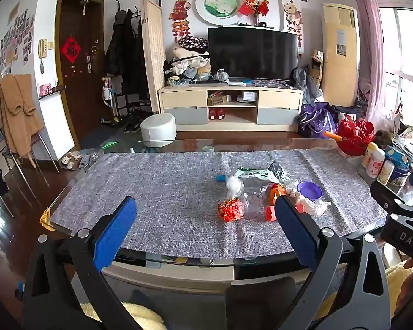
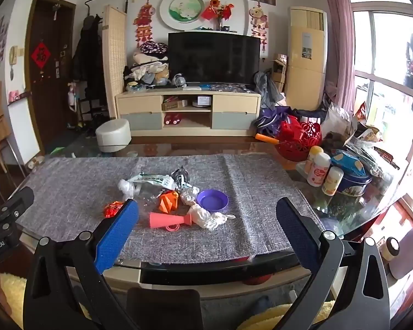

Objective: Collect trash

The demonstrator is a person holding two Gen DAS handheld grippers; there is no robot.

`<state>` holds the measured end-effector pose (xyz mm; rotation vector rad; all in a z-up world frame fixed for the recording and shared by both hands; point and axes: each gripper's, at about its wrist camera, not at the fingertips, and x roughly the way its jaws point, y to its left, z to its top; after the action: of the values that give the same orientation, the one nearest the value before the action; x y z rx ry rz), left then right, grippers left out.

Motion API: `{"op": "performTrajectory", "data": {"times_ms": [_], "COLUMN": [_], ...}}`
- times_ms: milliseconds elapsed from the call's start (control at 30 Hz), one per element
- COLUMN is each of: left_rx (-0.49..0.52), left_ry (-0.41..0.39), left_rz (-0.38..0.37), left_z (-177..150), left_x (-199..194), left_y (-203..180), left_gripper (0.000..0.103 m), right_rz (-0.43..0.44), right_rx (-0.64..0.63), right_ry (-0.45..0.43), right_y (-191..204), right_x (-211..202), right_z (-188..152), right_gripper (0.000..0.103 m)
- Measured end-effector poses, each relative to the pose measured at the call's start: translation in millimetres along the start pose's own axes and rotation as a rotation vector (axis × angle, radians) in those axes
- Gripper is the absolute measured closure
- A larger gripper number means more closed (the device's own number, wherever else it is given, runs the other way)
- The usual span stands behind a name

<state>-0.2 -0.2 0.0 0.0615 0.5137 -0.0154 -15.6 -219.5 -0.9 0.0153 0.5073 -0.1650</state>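
While both my left gripper (image 1: 205, 231) and right gripper (image 2: 206, 232) hang wide open and empty over the table's near edge (image 2: 206, 264), the trash pile (image 2: 173, 200) lies mid-mat (image 2: 68, 187). Its pink tube (image 2: 168, 220) lies crosswise, ribbed end left. Beyond it, the purple bowl (image 2: 212, 200) looks empty; bare mat spreads left.

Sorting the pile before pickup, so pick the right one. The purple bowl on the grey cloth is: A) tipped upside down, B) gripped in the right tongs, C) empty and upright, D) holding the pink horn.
C: the purple bowl sits upright on the grey cloth with nothing inside; the pink horn lies in front of it, and the right tongs hang open, short of the pile.
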Motion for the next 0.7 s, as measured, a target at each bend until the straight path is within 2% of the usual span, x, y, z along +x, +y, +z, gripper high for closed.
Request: {"op": "performTrajectory", "data": {"times_ms": [700], "left_rx": [-0.008], "left_ry": [-0.007], "left_rz": [-0.030], "left_z": [3], "left_x": [-8], "left_y": [-6], "left_gripper": [0.008], "right_rz": [0.012], "right_rx": [0.023], "right_ry": [-0.017], "right_y": [-4], "right_x": [-6], "right_z": [0], "right_gripper": [0.003]}}
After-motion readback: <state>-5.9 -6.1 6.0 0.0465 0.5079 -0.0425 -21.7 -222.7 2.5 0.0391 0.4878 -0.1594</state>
